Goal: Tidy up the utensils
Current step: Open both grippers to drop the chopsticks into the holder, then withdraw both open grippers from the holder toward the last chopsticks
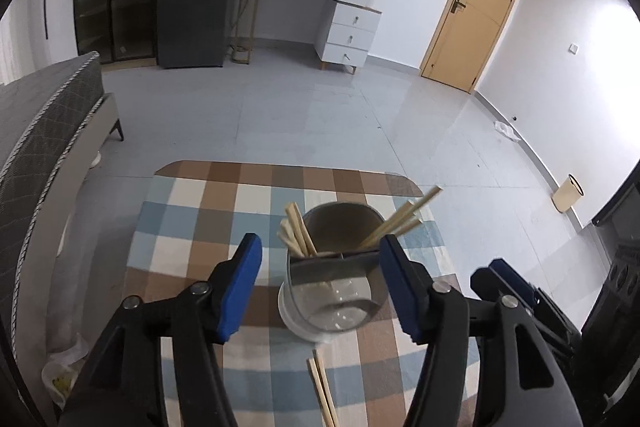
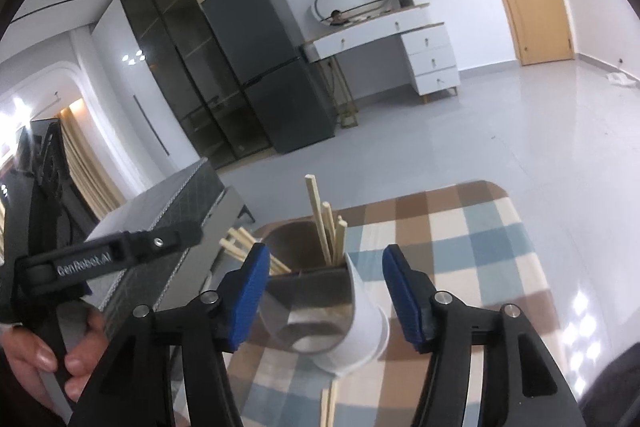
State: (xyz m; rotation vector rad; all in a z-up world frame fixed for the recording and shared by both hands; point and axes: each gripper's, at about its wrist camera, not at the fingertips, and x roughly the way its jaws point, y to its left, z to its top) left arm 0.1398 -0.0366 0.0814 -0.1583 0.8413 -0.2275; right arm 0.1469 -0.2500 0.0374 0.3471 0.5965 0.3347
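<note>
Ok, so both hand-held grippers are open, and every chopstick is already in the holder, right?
Not every one: a pair of chopsticks lies on the checked cloth before the holder, per the left wrist view. Both hand-held grippers, left and right, are open.

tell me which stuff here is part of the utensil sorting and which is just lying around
Part of the job:
- utensil holder on the checked tablecloth
- chopsticks in the holder
- loose chopsticks lying in front of the holder
- left gripper and right gripper, both open

Just lying about:
- waste bin
- fridge
- dressing table
- bed
</note>
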